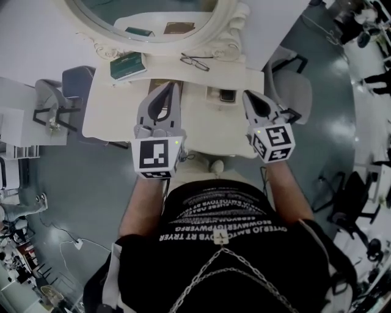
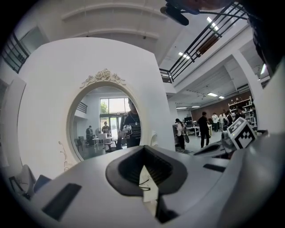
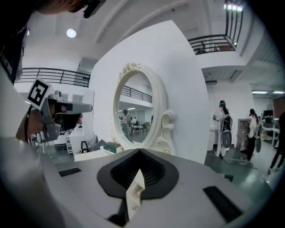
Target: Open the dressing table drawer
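The white dressing table (image 1: 116, 110) stands below me with its oval mirror (image 1: 153, 18) at the far side. Its middle drawer (image 1: 201, 122) looks pulled out towards me, a small white knob (image 1: 217, 165) at its near front. Both grippers hang above the drawer, apart from it, and point at the mirror. My left gripper (image 1: 173, 85) is shut and holds nothing, its fingertips meeting in the left gripper view (image 2: 143, 150). My right gripper (image 1: 247, 95) is also shut and empty (image 3: 140, 153). The mirror fills the left gripper view (image 2: 104, 120) and shows in the right gripper view (image 3: 133, 111).
On the table top lie a green book (image 1: 128, 65) and a pair of glasses (image 1: 195, 61). A dark flat item (image 1: 227, 95) lies in the drawer's far part. A grey chair (image 1: 58, 101) stands left of the table, another chair (image 1: 290, 85) right. People stand in the hall behind (image 2: 205, 129).
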`<state>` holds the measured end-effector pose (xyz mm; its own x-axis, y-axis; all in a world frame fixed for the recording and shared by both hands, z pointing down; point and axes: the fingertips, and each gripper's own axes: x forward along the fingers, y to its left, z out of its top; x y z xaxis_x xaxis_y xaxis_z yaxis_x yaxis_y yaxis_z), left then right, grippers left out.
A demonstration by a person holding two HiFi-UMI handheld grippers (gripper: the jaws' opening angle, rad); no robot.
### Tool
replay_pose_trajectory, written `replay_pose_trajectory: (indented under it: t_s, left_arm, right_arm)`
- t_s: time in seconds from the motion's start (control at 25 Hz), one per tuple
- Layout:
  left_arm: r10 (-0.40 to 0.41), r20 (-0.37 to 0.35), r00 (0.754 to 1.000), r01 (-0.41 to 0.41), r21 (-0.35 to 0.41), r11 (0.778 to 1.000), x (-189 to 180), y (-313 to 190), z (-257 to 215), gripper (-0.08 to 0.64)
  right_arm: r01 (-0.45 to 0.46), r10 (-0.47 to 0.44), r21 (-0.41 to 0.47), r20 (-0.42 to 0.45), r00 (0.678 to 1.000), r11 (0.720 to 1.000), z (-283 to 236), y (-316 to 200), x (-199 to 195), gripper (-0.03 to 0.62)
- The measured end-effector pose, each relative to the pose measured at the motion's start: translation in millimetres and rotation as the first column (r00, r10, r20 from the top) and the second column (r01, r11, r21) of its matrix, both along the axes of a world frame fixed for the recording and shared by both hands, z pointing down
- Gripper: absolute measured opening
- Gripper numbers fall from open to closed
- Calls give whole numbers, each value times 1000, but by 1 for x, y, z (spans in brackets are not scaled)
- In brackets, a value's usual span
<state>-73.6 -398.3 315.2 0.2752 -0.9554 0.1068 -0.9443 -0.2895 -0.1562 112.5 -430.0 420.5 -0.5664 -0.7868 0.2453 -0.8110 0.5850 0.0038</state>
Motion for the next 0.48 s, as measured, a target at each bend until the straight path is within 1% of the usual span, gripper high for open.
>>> replay_pose_trajectory:
  t_s: [0.12,0.24,0.36,0.48]
  left_arm:
    - [3,5,1000,-3,13,1000,4,5,-10,3]
    - [4,12,1000,-4,26,1000,9,7,-19,3]
    - [7,20,1000,-7,31,1000,12,12,-24,3]
    - [3,31,1000,-4,23,1000,12,14,-25,3]
  right_arm:
    - [40,-41,53,16,999,998,-37,7,-6,2]
    - [59,-61,82,24,998,995,-60,15,-6,2]
    - [71,-74,101,25,997,992,-70,22,-8,2]
    - [77,-81,101,28,996,992,-72,23,-11,2]
